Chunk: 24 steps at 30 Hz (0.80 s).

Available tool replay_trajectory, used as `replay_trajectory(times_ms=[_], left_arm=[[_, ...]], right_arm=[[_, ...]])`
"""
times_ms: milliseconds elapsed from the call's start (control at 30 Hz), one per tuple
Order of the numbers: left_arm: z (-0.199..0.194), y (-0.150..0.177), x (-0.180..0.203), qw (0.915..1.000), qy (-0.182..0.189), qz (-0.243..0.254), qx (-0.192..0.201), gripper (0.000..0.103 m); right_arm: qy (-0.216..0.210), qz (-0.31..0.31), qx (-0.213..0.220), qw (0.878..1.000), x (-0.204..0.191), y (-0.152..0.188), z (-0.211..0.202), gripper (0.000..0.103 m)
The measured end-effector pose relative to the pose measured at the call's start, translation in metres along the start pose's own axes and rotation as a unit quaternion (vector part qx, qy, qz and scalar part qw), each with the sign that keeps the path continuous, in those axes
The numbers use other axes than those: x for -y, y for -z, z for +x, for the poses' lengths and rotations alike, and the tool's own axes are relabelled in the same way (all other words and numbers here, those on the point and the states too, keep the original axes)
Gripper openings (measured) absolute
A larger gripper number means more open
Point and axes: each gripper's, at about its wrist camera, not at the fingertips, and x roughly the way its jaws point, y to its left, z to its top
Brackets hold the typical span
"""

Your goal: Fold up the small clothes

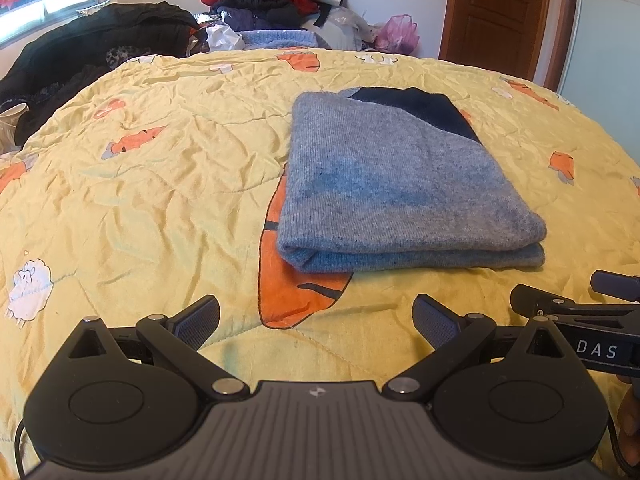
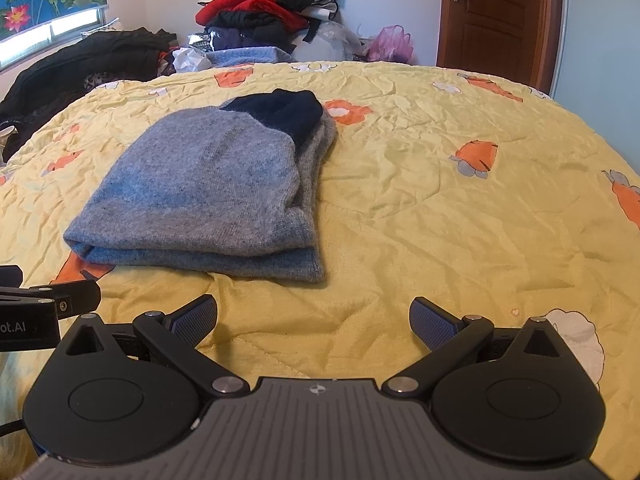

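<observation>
White letters "DAS" stand on the black body of the right gripper [image 1: 596,304], at the right edge of the left wrist view. In the right wrist view, "ot.AI" stands on the left gripper [image 2: 24,312], at the left edge.

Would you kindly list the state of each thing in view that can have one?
Left tongs: open, holding nothing, apart from the sweater.
Right tongs: open, holding nothing.
Grey sweater: folded, lying flat on the quilt.
Yellow quilt: spread out, wrinkled.
Wooden door: shut.
Clothes pile: heaped, unfolded.
</observation>
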Motion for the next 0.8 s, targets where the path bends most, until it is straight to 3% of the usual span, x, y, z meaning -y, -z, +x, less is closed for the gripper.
replay_trajectory(times_ms=[367, 567, 800], left_arm=[[0.001, 0.000, 0.000, 1.0000, 0.002, -0.003, -0.003, 0.103], [-0.006, 0.003, 0.003, 0.9996, -0.002, 0.014, 0.026, 0.101], [-0.011, -0.013, -0.021, 0.9986, 0.038, -0.024, 0.027, 0.100]], right_arm=[[-0.002, 0.002, -0.003, 1.000, 0.000, 0.000, 0.001, 0.102], [-0.003, 0.001, -0.002, 1.000, 0.000, 0.000, 0.001, 0.102], [-0.012, 0.019, -0.002, 1.000, 0.012, -0.007, 0.002, 0.102]])
